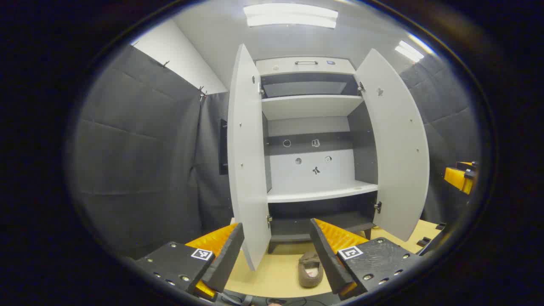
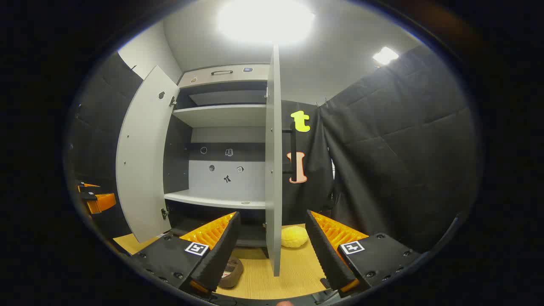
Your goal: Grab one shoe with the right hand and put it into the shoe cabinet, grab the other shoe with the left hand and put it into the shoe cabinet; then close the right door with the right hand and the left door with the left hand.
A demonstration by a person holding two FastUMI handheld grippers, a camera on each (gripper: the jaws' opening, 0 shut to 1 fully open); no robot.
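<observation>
In the left gripper view the shoe cabinet point(image 1: 316, 140) stands on the wooden floor point(image 1: 276, 276) with both doors swung wide and its shelves bare. The left gripper point(image 1: 276, 255) hangs in front of it, jaws apart and holding nothing, and one brown shoe point(image 1: 309, 269) lies on the floor just in front of the cabinet's foot, between the two fingers as seen from here. The other gripper's orange body point(image 1: 461, 177) shows well off to the cabinet's right. In the right gripper view the right gripper point(image 2: 272, 250) also hangs before the cabinet with its jaws apart and empty, the edge of the right door point(image 2: 273, 170) standing between its fingers. A brown shoe point(image 2: 231, 272) lies on the floor in front of the cabinet, partly hidden behind the gripper's finger, and a yellow fluffy thing point(image 2: 294, 236) rests on the floor just right of that door. As far as the pictures show, the task is at its start: no shoe is inside, neither gripper holds one, and both doors wait to be closed. Whether the two views show the same shoe cannot be told.
</observation>
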